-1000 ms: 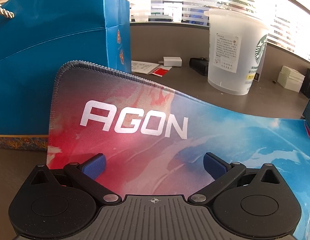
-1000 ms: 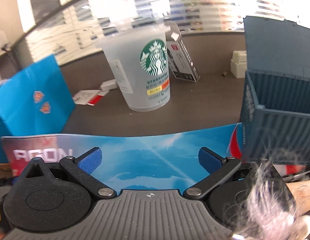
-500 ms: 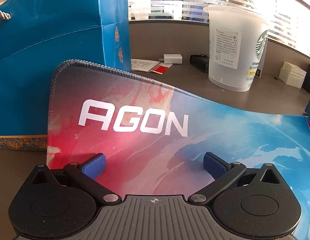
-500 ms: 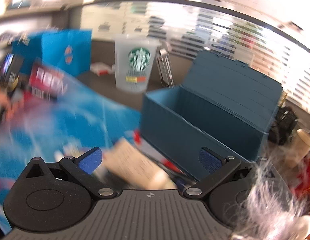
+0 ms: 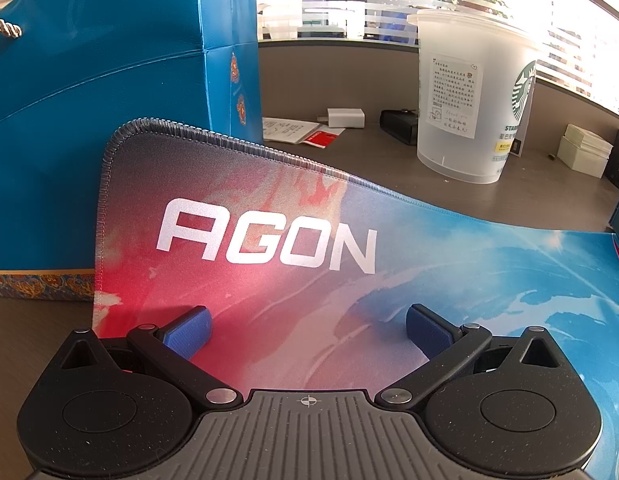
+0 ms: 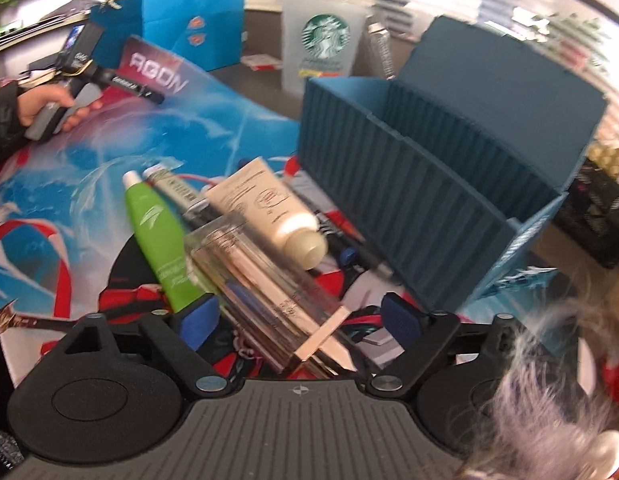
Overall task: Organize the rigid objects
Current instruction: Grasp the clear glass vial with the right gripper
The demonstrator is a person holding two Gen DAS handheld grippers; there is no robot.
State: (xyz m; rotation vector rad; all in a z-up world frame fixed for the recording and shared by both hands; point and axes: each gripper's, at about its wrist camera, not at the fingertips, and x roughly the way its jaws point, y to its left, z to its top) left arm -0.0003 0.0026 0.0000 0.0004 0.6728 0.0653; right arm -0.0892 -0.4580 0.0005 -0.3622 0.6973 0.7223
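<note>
Right wrist: clear case (image 6: pixel 269 288) between closing right tongs (image 6: pixel 301 320), untouched

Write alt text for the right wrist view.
Right gripper fingers, just closing, straddle a clear rectangular case without pressing it, amid a green tube and cream bottle on a mat. Open blue box beyond.

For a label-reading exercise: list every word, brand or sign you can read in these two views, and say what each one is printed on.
"AGON": on the desk mat, in white letters.
Starbucks siren logo, lettering cut off after "STA": on the frosted plastic cup.
Too small to read: white sticker on the cup.
Too blurred to read: cream tube, green tube.
</note>
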